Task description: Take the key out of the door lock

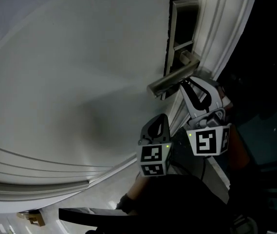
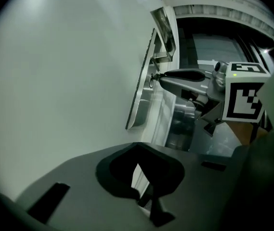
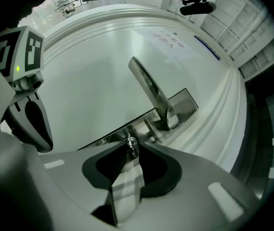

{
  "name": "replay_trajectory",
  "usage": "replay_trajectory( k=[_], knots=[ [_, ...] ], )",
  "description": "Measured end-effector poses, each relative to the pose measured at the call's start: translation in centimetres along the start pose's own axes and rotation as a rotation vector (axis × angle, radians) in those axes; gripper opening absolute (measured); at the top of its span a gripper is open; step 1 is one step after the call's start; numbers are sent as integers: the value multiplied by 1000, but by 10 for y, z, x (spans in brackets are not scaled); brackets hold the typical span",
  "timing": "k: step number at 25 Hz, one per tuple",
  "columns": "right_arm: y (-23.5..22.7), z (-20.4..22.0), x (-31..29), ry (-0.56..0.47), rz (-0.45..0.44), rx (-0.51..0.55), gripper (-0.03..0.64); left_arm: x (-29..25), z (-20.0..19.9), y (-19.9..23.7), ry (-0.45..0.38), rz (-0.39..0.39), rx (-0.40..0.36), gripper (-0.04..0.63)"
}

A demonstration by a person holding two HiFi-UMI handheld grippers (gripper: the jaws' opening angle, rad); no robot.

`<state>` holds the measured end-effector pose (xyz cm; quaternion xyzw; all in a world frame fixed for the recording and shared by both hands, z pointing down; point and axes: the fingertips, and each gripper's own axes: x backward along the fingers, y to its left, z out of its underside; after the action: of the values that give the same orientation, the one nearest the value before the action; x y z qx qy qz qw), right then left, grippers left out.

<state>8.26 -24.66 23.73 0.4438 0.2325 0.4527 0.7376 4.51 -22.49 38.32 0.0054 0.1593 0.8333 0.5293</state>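
The small metal key (image 3: 131, 142) sticks out of the steel lock plate (image 1: 179, 28) on a white door (image 1: 80, 82), just below the lever handle (image 1: 172, 79). In the right gripper view my right gripper (image 3: 131, 146) has its jaw tips closed together on the key's head. From the head view, the right gripper (image 1: 182, 83) reaches up under the handle, which hides the key. My left gripper (image 1: 161, 117) hangs lower and left of it, shut and empty, off the door. The left gripper view shows the right gripper (image 2: 160, 76) touching the plate.
Stepped white door frame moulding (image 1: 226, 28) runs along the lock side, with dark space beyond it. A paper notice (image 3: 168, 42) is stuck higher on the door. The person's dark sleeve (image 1: 177, 204) fills the lower part of the head view.
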Motion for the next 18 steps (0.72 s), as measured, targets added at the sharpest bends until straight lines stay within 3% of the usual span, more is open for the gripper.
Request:
replay_trajectory(
  k=[5,13,18],
  knots=[
    [1,-1,-8,0,-6,61,74,-4,5,-2,11,15,45,0],
    [4,-2,-10,-8,-3,113,20,-12,-12,-11,-11,62,14,0],
    [4,-2,-9,-16,-23,144,15,-13,-7,-11,0,62,68,0]
  ],
)
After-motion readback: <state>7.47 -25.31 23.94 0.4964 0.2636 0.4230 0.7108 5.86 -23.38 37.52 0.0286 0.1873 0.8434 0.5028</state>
